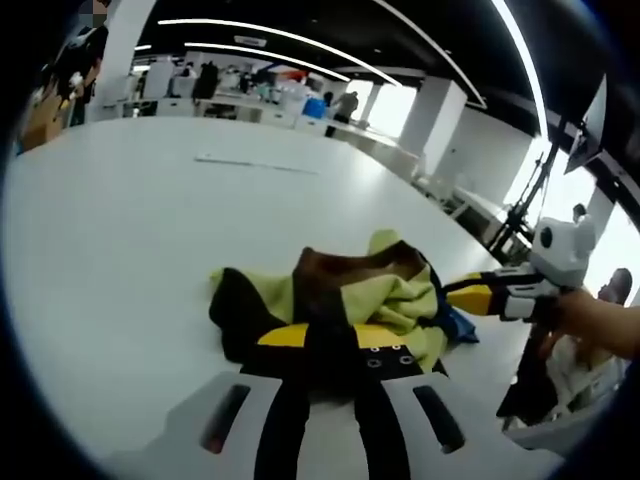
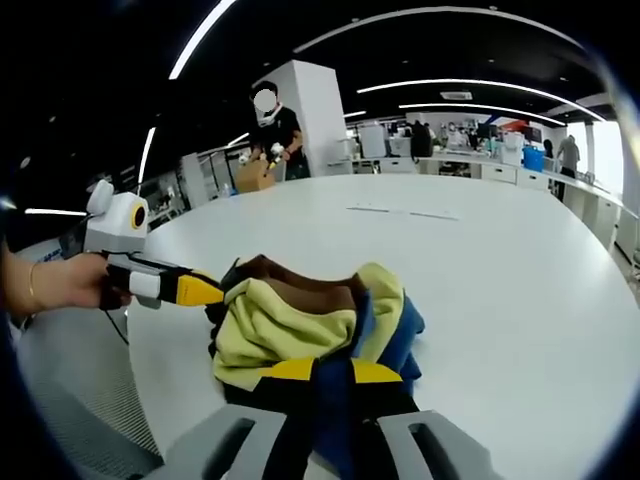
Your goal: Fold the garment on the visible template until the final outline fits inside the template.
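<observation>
The white bench [image 1: 120, 260] runs wide and bare around the garment [image 1: 350, 300]; in my left gripper view its far edge curves away toward desks and pillars at the back, and its near-right edge drops off just beyond the cloth. In my right gripper view the bench [image 2: 500, 290] opens out to the right and behind the garment [image 2: 310, 320], while the rounded edge lies to the left, close to the bundle. A faint thin line on the bench [image 1: 255, 165] sits well apart from the cloth; I cannot tell whether it belongs to a template.

The garment lies crumpled in a heap, showing lime-green, brown, black and blue panels.

My left tongs [image 1: 330, 350] rise from the bottom of the left gripper view with their yellow-tipped black jaws closed onto the near black and green cloth of the heap. In the right gripper view they [image 2: 215, 292] come in from the left, held by my hand [image 2: 60, 285], the yellow tip touching the heap's left side.

My right tongs [image 2: 335, 375] are likewise clamped on the near edge of the garment, blue and black cloth bunched between the yellow tips. In the left gripper view they [image 1: 455, 295] enter from the right, tip buried in the cloth's right side.

A person [image 2: 272, 125] stands beyond the bench's far-left edge.
</observation>
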Available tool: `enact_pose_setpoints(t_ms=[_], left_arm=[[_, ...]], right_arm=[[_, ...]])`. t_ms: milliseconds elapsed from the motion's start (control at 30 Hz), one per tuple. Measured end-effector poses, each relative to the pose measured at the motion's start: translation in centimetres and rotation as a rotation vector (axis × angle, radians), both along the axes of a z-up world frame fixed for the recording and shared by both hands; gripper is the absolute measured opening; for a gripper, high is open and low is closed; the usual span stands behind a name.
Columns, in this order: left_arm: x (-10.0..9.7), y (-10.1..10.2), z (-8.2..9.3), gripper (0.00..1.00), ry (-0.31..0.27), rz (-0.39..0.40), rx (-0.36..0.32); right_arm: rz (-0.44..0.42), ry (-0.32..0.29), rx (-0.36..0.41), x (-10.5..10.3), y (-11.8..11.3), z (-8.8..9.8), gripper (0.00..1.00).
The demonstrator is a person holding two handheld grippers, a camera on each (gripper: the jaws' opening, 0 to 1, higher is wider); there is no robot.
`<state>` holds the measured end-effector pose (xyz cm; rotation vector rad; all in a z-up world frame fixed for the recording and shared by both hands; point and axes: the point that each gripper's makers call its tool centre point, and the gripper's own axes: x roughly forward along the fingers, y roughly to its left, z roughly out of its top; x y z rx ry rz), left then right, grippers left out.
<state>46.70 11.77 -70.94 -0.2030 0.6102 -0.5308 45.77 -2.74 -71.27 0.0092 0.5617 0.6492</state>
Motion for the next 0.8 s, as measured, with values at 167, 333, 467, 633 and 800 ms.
enact_pose_setpoints(t_ms=[167, 333, 467, 633, 800], left_arm=[[0.13, -0.30, 0.03, 0.05, 0.015, 0.018, -0.038], [0.15, 0.01, 0.43, 0.04, 0.012, 0.047, -0.067], [0.07, 0.15, 0.57, 0.04, 0.009, 0.044, -0.073], [-0.08, 0.09, 0.82, 0.04, 0.010, 0.033, -0.085], [-0.15, 0.13, 0.86, 0.04, 0.017, 0.038, -0.099]], right_arm=[[-0.002, 0.011, -0.002, -0.03, 0.19, -0.33, 0.00], [-0.022, 0.021, -0.007, 0.15, -0.01, -0.71, 0.00], [-0.038, 0.020, 0.004, 0.28, -0.21, -0.69, 0.00], [-0.048, 0.026, 0.007, 0.31, -0.38, -0.71, 0.00], [-0.055, 0.033, 0.009, 0.31, -0.46, -0.78, 0.00]])
